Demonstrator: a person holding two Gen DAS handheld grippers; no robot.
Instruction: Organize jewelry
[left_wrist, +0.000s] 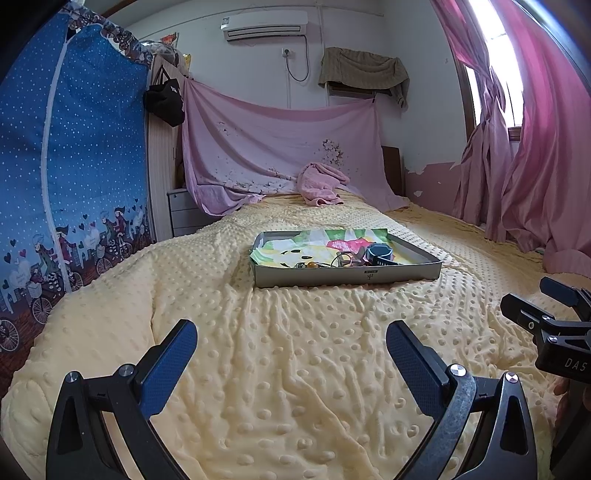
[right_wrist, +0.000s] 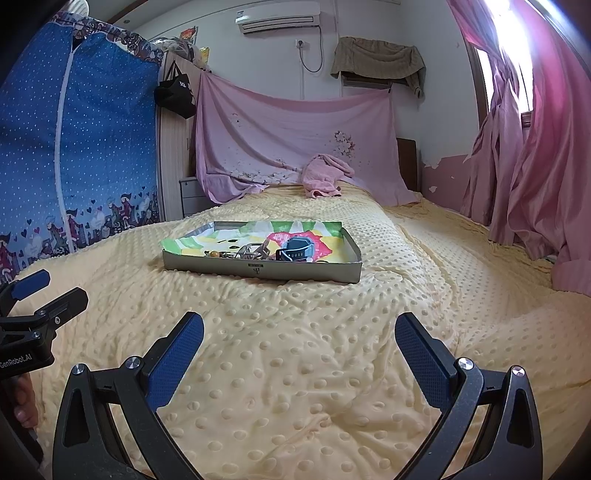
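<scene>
A shallow grey tray (left_wrist: 347, 276) (right_wrist: 258, 271) lined with a colourful cloth lies on the bed ahead. In it sit a dark blue watch (left_wrist: 380, 254) (right_wrist: 295, 249), an amber bead (left_wrist: 312, 264) (right_wrist: 213, 254) and a tangle of chains (left_wrist: 345, 258) (right_wrist: 255, 253). My left gripper (left_wrist: 291, 332) is open and empty, well short of the tray. My right gripper (right_wrist: 299, 325) is open and empty too, also short of the tray. Each gripper shows at the edge of the other's view, the right one (left_wrist: 546, 314) and the left one (right_wrist: 40, 295).
The bed has a bumpy pale yellow blanket (left_wrist: 295, 369). A pink towel (left_wrist: 319, 184) lies at the headboard under a hung pink sheet. A blue fabric wardrobe (left_wrist: 74, 166) stands left, pink curtains (left_wrist: 535, 166) right.
</scene>
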